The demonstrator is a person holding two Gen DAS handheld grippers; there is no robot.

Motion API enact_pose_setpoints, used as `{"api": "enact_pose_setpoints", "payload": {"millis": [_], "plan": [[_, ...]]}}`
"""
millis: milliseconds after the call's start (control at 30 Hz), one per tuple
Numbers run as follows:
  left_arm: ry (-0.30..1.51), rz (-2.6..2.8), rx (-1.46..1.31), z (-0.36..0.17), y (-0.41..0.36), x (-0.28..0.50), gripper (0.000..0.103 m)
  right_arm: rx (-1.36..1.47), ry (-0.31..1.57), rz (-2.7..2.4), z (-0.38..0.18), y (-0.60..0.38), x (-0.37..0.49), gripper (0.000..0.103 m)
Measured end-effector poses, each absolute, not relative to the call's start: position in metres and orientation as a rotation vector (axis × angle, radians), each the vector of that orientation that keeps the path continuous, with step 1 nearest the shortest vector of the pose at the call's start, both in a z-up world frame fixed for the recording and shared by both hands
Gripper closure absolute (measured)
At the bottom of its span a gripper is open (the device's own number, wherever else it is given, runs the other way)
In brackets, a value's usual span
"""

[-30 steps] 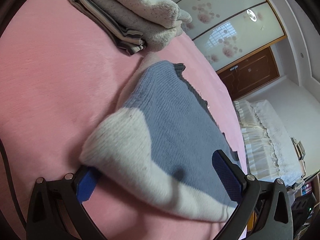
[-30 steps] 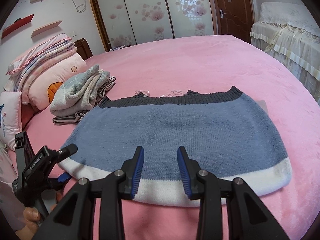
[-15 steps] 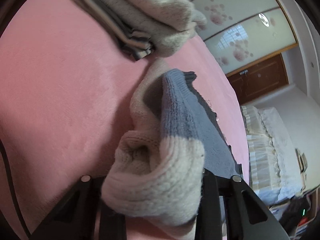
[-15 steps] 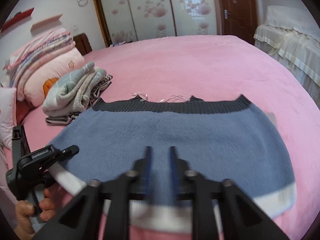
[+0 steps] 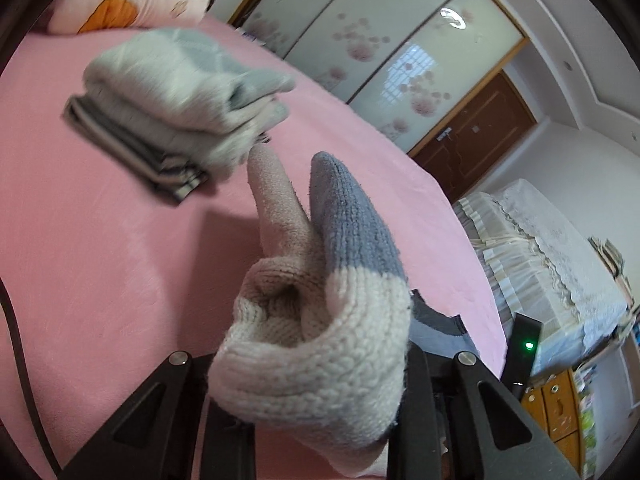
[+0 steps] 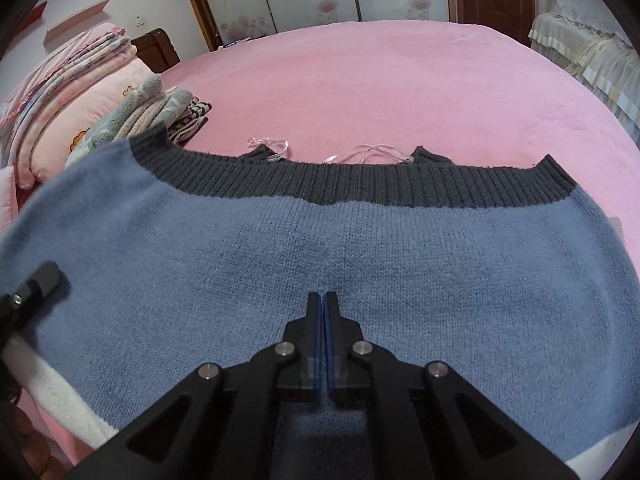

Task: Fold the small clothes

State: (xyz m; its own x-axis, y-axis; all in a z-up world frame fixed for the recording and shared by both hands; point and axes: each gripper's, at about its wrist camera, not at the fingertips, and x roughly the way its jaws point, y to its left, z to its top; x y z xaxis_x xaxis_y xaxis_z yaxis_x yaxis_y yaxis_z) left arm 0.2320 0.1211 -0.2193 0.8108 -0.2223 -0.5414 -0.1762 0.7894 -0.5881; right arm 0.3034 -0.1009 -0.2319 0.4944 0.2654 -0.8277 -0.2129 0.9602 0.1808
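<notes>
A pink bed (image 6: 400, 80) carries the blue knit garment (image 6: 360, 264), spread flat with its dark ribbed band (image 6: 360, 184) on the far side and its white hem nearest the cameras. A pile of folded clothes (image 5: 172, 96) sits near the garment's left end. The left tongs (image 5: 320, 392) have just been closing and are clamped on a bunched white hem corner, raised off the bed. The right tongs (image 6: 321, 320) are together over the garment's blue middle, nothing between them.
</notes>
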Motion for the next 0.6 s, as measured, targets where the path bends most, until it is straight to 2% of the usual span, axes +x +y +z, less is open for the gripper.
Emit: {"api": "enact_pose_setpoints", "payload": {"millis": [367, 600], "plan": [[0.589, -0.065, -0.59, -0.18, 0.092, 0.227, 0.082, 0.134, 0.984, 0.331, -0.214, -0.119, 0.301, 0.102], [0.583, -0.099, -0.534, -0.167, 0.059, 0.233, 0.082, 0.131, 1.038, 0.39, -0.224, -0.121, 0.315, 0.102]]}}
